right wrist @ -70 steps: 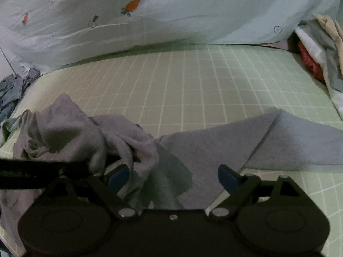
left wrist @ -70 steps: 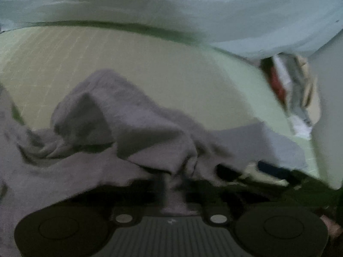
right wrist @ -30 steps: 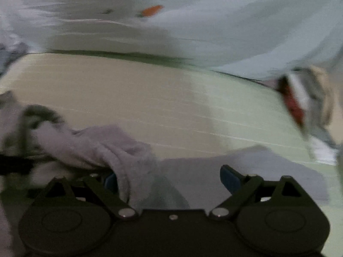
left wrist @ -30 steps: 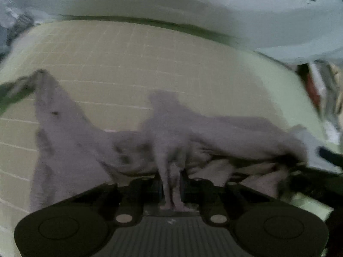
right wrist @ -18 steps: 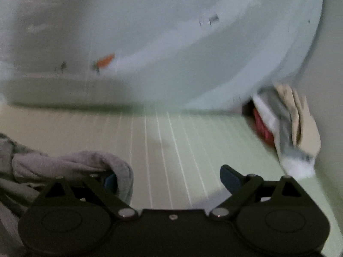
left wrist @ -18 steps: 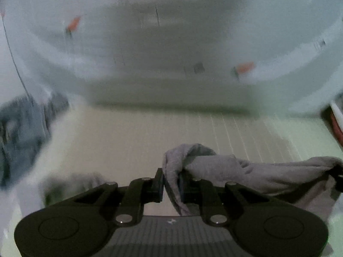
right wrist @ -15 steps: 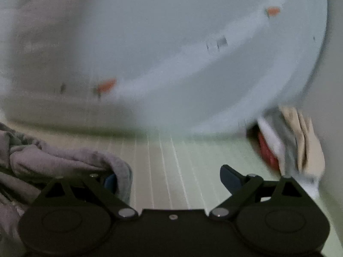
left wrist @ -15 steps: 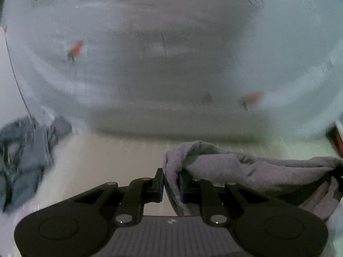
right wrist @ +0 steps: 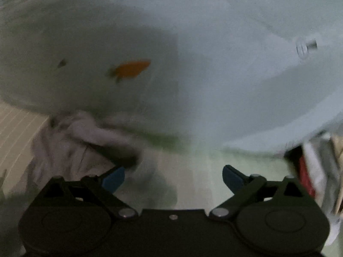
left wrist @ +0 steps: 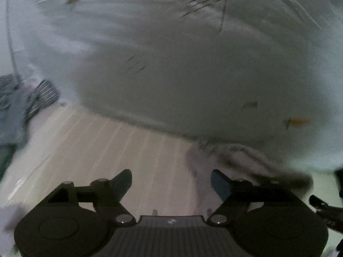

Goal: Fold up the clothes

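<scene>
Grey garment (left wrist: pixel 240 160) lies bunched on the green grid mat (left wrist: pixel 120 150), up near the far edge where the pale carrot-print sheet (left wrist: pixel 171 64) rises behind it. In the left wrist view it sits just beyond and to the right of the left gripper (left wrist: pixel 171 182); in the right wrist view the same heap (right wrist: pixel 85 141) is at the left, by the right gripper's (right wrist: pixel 172 177) left finger.

Left gripper: jaws have just been opening, now stand wide, w/ a blurred strip of grey cloth running down btwn them; pads don't press on it. Right gripper: wide too, only mat btwn the blue pads; cloth edge is close to the left pad, contact can't be told.

Progress, judged: garment is crumpled, no flat panel or clean fold visible, so folding looks barely begun or needs a re-spread; smoothing and all folds left.

Hard to read: both views heavily motion-blurred and dim. Garment type, sleeves, hems unclear. Striped blue-grey cloth (left wrist: pixel 19 107) at left edge cut off; stack of clothes (right wrist: pixel 317 167) at right (red, white, beige) smeared and cropped. Person not visible.
</scene>
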Tool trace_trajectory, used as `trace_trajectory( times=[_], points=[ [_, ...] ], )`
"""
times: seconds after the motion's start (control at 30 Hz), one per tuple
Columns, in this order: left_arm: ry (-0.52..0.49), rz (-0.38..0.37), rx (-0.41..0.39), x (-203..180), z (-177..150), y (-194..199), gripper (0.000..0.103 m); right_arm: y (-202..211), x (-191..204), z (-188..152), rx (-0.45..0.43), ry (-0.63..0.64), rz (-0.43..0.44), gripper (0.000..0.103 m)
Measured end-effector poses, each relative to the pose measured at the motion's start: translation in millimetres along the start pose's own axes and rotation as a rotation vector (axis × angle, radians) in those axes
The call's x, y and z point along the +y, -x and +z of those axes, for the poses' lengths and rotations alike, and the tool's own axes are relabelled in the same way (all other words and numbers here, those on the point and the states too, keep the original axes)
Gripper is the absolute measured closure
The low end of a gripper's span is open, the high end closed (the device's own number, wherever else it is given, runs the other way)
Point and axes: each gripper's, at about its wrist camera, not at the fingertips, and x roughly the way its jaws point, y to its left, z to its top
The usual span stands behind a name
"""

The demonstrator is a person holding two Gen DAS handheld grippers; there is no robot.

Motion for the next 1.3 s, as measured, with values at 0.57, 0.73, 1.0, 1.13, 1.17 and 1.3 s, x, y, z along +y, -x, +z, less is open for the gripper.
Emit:
trace_trajectory(
  times=[0.57, 0.73, 1.0, 1.13, 1.17, 1.3],
  points=[
    [0.099, 0.01, 0.344, 58, -209, 96, 0.024, 117, -27, -219, 0.336, -0.273, 0.281, 0.029],
    [0.085, -0.031, 0.354, 47, -231, 107, 0.055, 138, -20, -233, 0.288, -0.247, 0.338, 0.08],
    [0.099, -0.107, 0.364, 34, -253, 131, 0.08, 185, -56, -253, 0.256, -0.288, 0.345, 0.093],
    [0.099, -0.087, 0.408, 21, -274, 138, 0.08, 190, -75, -273, 0.314, -0.32, 0.318, 0.092],
    [0.096, -0.079, 0.408, 19, -277, 140, 0.078, 189, -77, -274, 0.324, -0.319, 0.316, 0.091],
    [0.102, -0.044, 0.379, 17, -278, 153, 0.064, 189, -70, -265, 0.319, -0.221, 0.272, 0.071]
  ],
)
